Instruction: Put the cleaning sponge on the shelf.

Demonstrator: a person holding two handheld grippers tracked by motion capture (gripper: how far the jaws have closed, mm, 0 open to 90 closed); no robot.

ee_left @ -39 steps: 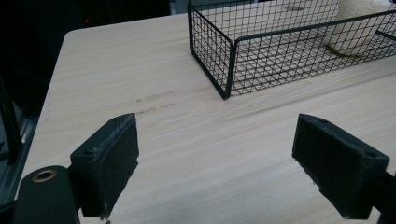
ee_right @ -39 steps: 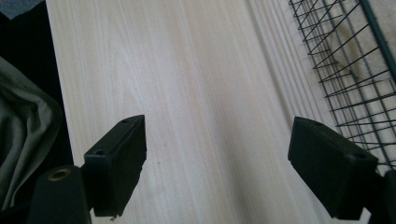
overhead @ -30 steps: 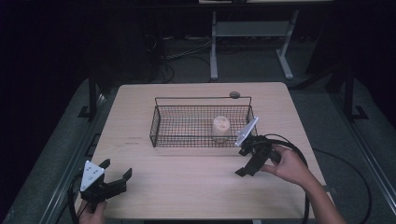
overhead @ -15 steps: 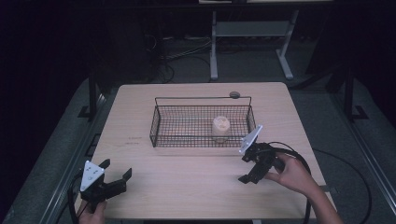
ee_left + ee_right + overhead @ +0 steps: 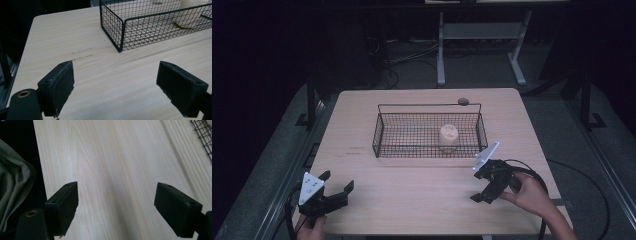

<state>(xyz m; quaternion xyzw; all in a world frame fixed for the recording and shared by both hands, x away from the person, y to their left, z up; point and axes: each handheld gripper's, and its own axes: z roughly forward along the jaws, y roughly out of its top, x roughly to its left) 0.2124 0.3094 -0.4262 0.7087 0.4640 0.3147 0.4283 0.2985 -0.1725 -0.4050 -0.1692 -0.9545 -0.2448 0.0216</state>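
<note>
Pale cream cylindrical cup-like object (image 5: 448, 137), standing upright inside the black wire-mesh basket (image 5: 382, 135), in its right portion near the front wall; in the left gripper view it (image 5: 190, 12) is cut off at the top edge and seen through mesh, so its material cannot be told. Basket: rectangular, thin handle bar across the back, set mid-table toward the far side, bare wood on every side of it. Light wooden table (image 5: 412, 190): broad free strip between basket and near edge; small dark round item (image 5: 463, 101) at the far edge, too small to identify. Right gripper (image 5: 484, 192): black, held in a hand (image 5: 532, 192) near the front right corner, well apart from the basket, jaws spread wide with nothing between them; its own view (image 5: 116, 205) shows bare wood, a corner of mesh upper right, grey cloth (image 5: 15, 195) beyond the table edge. Left gripper (image 5: 334, 187): front left corner, jaws likewise wide apart and empty (image 5: 115, 87). Change: the right gripper has drawn back from the basket's front right corner toward the near edge; the left gripper stays put.
</note>
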